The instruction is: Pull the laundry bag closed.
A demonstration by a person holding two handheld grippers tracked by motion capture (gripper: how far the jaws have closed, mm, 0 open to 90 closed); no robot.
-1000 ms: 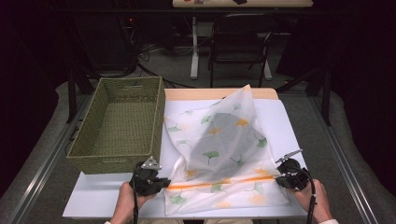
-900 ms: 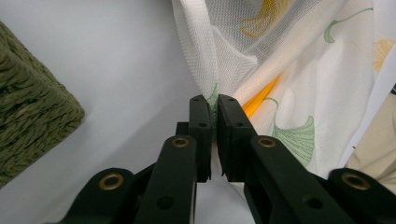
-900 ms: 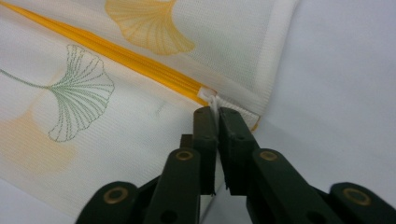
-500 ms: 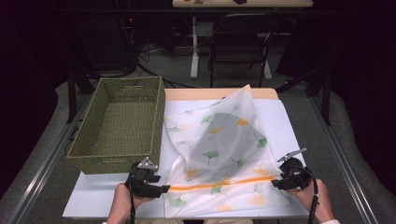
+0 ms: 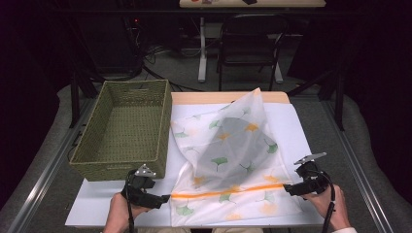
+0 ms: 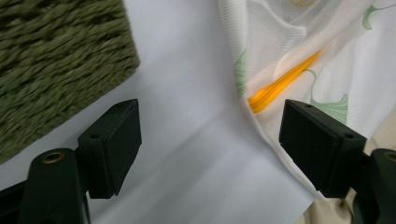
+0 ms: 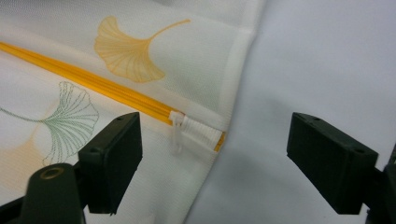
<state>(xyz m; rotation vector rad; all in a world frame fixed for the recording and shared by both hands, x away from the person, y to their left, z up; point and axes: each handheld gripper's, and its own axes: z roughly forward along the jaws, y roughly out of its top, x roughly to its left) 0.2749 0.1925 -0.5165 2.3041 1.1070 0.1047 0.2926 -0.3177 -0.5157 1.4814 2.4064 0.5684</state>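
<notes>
Opening since earlier | left gripper (image 5: 165, 198), right gripper (image 5: 287, 188) | mesh bag (image 5: 233, 160) released

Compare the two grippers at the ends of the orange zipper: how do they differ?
The left gripper sits at the zipper's plain end, near the wicker basket; the right gripper sits at the end with the white zipper pull. The left gripper's jaws straddle mostly bare white sheet; the right gripper's jaws straddle the laundry bag edge. Both have just been opening, and neither presses on the bag.

mesh laundry bag (image 5: 233, 160): sheer cloth | basket (image 5: 124, 128): rough woven wicker | table cover (image 5: 291, 126): matt paper
</notes>
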